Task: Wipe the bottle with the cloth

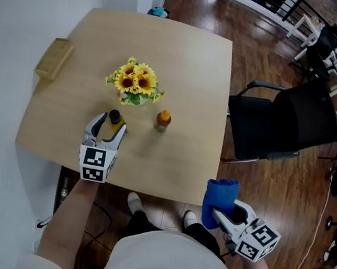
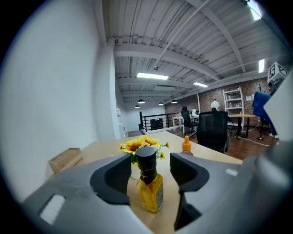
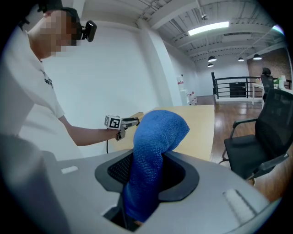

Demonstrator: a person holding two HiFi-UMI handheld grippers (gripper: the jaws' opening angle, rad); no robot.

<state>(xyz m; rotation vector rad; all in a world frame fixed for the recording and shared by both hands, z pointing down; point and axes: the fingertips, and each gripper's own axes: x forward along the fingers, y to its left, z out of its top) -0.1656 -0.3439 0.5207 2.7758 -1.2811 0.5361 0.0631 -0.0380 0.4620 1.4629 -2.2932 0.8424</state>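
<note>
Right gripper (image 1: 222, 217) clenched on a soft blue terry cloth (image 1: 219, 198), off the table and well short of the sunflower vase (image 1: 135, 83). Left gripper (image 1: 110, 127) released, jaws straddling but not touching a small yellow clear bottle with a black cap (image 2: 149, 192), standing just before the vase. Bottle probably light, slick and tippy: grip the body, not the cap.

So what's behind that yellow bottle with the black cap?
A bunch of sunflowers stands right behind the yellow bottle, with a small orange-capped bottle off to the right. Their vase is mostly covered.
</note>
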